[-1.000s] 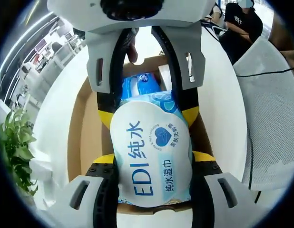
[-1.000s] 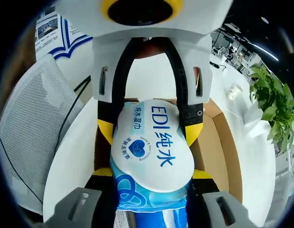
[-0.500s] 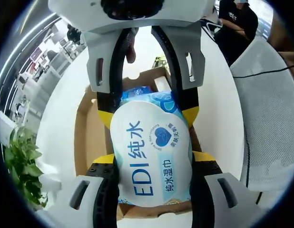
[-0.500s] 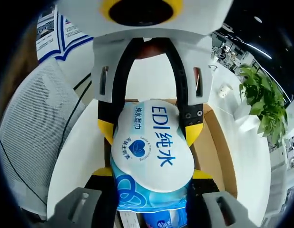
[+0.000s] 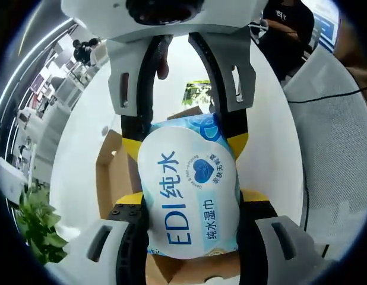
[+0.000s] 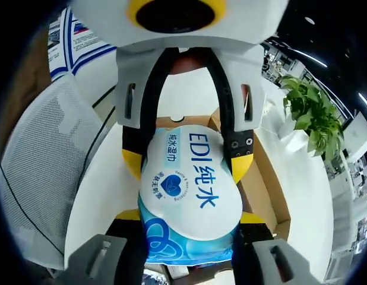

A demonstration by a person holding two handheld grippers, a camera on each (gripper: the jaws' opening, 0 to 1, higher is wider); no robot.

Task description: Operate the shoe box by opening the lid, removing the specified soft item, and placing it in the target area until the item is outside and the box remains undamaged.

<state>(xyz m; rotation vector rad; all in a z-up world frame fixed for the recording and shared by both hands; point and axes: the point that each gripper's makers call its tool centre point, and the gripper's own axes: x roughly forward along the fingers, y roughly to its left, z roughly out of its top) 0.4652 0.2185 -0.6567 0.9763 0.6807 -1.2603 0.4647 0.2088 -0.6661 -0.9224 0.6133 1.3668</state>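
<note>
plant: a green potted plant (image 5: 38, 228) stands at the lower left of the left gripper view, and at the upper right (image 6: 311, 116) of the right gripper view.
shoe box: open brown cardboard box (image 5: 112, 178) on the white tabletop (image 5: 76, 148), lying below the pack.
wipes pack: white and blue soft pack (image 5: 189, 196) printed "edi", held above the box between both grippers.
left gripper: (image 5: 189, 199) fingers clenched on one end of the wipes pack.
right gripper: (image 6: 189, 199) fingers clenched on the opposite end of it.
mesh chair: white mesh chair (image 5: 341, 154) beside the tabletop at the right.
</note>
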